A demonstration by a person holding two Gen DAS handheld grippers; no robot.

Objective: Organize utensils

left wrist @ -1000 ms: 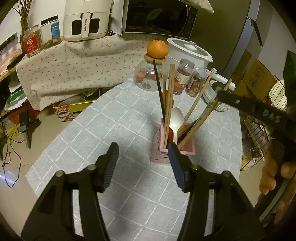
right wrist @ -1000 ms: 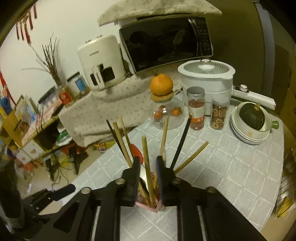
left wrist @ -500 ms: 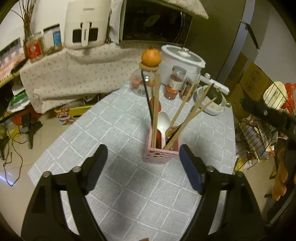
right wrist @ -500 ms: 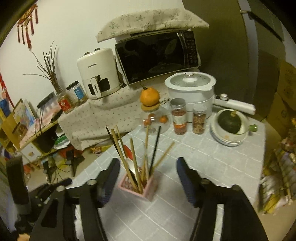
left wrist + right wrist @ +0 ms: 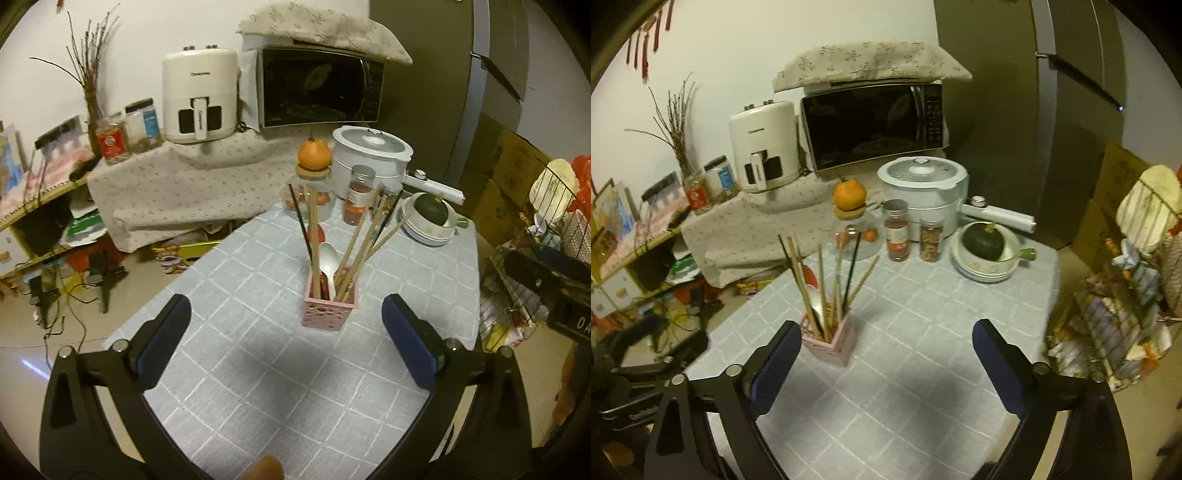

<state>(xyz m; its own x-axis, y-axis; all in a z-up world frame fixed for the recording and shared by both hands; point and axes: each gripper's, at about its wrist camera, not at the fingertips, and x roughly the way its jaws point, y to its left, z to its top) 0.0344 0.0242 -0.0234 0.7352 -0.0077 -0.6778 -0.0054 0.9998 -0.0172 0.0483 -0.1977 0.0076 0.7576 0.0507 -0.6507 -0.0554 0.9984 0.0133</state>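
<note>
Left wrist view first: the left gripper (image 5: 286, 314) hangs above the near part of the grey checked tablecloth (image 5: 236, 387), its jaws spreading wide and still opening, with nothing between the blue pads (image 5: 406, 343) but bare cloth. Just beyond the fingertips stands the pink utensil holder (image 5: 330, 308), upright near the middle of the table, apart from both pads. It holds a sheaf of wooden chopsticks (image 5: 360, 236) fanning to the right, a dark chopstick (image 5: 301, 221) leaning left, and a white spoon (image 5: 328, 258) with its bowl up. At the right edge of this view a dark part of the right gripper's body shows. Seen from the right wrist, the right gripper (image 5: 886, 350) is likewise opening, jaws far apart and holding nothing; the holder (image 5: 829, 341) sits just beside its left finger, whether touching or not cannot be told. Farther back on the table are two spice jars (image 5: 897, 230), a glass jar with an orange (image 5: 850, 195) on its lid, a stack of bowls carrying a dark green squash (image 5: 982, 242), and a white electric pot (image 5: 923, 192). Behind them, on a cloth-covered counter, stand a microwave (image 5: 873, 125) and a white air fryer (image 5: 762, 146).
</note>
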